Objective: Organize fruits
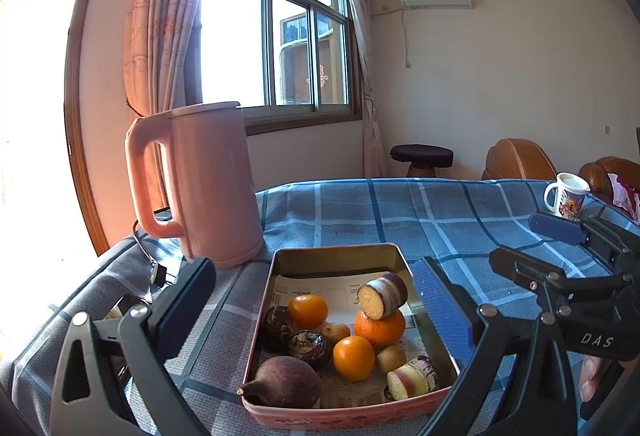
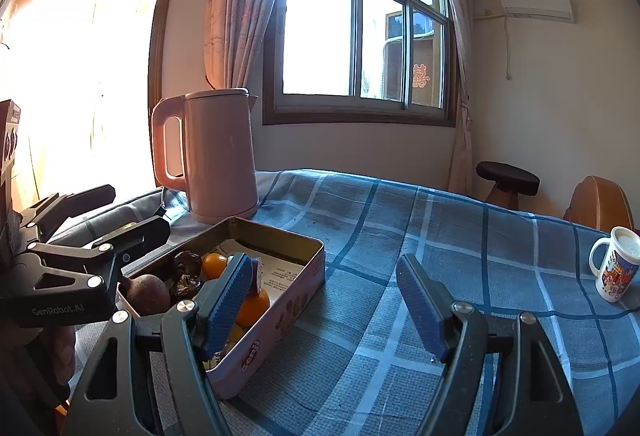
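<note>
Fruit heaped in the tin (image 1: 340, 256) on the desk (image 1: 440, 220). Left gripper (image 1: 316, 300) and right gripper (image 2: 324, 300): jaws spread, empty. The cut piece (image 1: 382, 295) atop an orange (image 1: 380, 328), seemingly loosely, may roll if nudged.

Strong daylight floods in from the tall wood-framed doorway (image 1: 36, 84) on the left and the sliding glass window (image 1: 276, 40), both blown out to plain white. It tints the smooth pink plastic kettle (image 1: 204, 184) a warm orange. The blue plaid tablecloth (image 1: 420, 220) is softly and evenly lit. Focus is sharp throughout. Fisheye distortion bends the walls and frames, and dark vignetting fills the corners.
</note>
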A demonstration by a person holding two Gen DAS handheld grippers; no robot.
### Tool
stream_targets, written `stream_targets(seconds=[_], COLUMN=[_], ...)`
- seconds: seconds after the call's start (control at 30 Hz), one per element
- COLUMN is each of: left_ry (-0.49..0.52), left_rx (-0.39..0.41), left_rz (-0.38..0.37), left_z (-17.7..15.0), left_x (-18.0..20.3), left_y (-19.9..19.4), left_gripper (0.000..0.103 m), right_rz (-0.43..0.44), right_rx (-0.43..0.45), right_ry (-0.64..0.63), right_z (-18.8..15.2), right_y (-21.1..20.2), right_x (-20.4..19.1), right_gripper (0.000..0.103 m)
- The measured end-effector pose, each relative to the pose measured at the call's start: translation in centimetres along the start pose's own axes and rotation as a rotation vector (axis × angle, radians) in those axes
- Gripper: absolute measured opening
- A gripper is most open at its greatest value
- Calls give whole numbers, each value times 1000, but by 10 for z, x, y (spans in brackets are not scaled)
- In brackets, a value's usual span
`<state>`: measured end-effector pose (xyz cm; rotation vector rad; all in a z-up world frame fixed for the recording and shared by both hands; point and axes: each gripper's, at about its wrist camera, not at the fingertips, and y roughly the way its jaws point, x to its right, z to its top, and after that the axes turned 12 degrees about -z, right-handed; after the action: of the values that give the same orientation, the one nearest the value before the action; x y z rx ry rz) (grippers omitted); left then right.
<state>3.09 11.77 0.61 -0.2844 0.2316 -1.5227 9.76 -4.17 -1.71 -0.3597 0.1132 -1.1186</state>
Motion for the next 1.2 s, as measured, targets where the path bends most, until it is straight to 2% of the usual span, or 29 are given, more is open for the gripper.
stream_targets(seconds=[1.2], left_ry=[46], left_rx=[7], left_rz=[5], left_z=[3], left_x=[13], left_y=[-1], left_gripper=[103], right_rz=[-23], right_rx=[14], right_ry=[-3], right_z=[-4], right_y=[-6], right_x=[7], right_gripper=[76])
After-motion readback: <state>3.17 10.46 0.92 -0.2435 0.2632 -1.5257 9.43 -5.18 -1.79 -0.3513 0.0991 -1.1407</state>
